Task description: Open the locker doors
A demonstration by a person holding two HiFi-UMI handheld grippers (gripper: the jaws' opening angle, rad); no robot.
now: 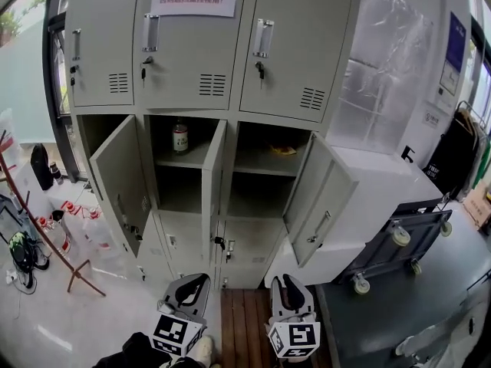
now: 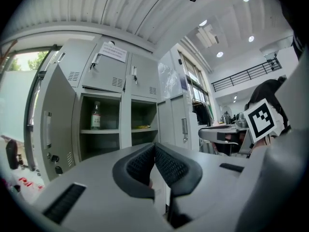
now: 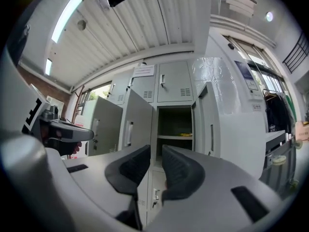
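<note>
A grey locker stands ahead, three columns wide. The top row's doors are closed, each with a handle and a key. In the middle row, the left door, the middle door and the right door all hang open. The bottom-row doors are closed. My left gripper is held low in front of the locker, shut with nothing in it. My right gripper is beside it, a narrow gap between its jaws, empty. Neither touches the locker.
A bottle stands in the open middle compartment and something yellow lies in the right one. A white cabinet and a wheeled cart stand at the right. Bottles and a red stand clutter the floor at the left.
</note>
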